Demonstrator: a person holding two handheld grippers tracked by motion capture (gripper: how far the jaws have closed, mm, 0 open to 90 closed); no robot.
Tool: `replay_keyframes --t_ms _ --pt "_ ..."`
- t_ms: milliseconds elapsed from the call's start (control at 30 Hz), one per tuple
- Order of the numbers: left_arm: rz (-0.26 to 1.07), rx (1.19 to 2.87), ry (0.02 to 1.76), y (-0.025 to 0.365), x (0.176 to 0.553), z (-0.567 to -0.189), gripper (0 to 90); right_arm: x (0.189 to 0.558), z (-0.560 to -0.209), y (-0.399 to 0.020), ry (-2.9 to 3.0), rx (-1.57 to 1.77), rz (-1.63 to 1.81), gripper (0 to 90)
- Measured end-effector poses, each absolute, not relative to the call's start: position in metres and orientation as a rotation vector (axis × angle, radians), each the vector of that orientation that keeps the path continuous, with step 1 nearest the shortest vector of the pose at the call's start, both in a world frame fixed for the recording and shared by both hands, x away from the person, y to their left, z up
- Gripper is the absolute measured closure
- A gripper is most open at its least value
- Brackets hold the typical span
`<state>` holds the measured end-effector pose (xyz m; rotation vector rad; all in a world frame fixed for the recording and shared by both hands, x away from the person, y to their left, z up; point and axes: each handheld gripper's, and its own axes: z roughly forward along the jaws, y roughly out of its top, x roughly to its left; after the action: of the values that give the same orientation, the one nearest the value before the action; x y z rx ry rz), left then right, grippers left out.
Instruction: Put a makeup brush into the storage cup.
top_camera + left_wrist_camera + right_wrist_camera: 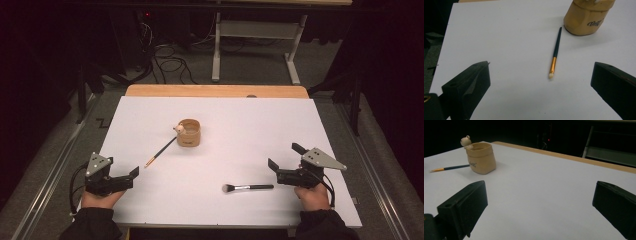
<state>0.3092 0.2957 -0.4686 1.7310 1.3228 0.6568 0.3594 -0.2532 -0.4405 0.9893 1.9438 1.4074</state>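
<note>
Both pairs of fingers stand spread wide, empty — the left gripper (pixel 131 176) low at the white table's (pixel 225 210) near-left corner, aimed at the thin brush (pixel 555 51) beside the tan pot (pixel 189 132); the right gripper (pixel 286 156) near the right edge, just beside the powder brush (pixel 247 188).

Dim room, grey carpet (pixel 250 70), cables (pixel 167 62), metal-legged desk (pixel 255 30) behind.

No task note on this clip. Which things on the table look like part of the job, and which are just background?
Likely part of the job (a guess):
- thin brush
- fluffy brush
- tan pot
- left gripper and right gripper, both open, empty

Just background:
- cables on the floor
- metal frame behind the table
</note>
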Motion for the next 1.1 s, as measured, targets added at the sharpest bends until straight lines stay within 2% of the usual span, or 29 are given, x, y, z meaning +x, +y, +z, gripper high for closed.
replay_keyframes --t_ms 233,467,867,1100 --pt "0.643 1.822 1.356 0.291 0.310 -0.473 3.1 0.357 -0.439 -0.252 1.944 0.985 1.402 0.6" --pt "0.572 1.936 1.377 0.282 0.312 -0.482 3.0 0.357 -0.439 -0.253 1.951 0.989 1.397 0.6" --pt "0.540 2.048 1.368 0.270 0.310 -0.480 3.1 0.360 -0.440 -0.249 1.976 0.968 1.391 0.6" --pt "0.486 2.050 1.376 0.272 0.320 -0.474 4.9 0.362 -0.442 -0.248 1.978 0.996 1.382 0.6"
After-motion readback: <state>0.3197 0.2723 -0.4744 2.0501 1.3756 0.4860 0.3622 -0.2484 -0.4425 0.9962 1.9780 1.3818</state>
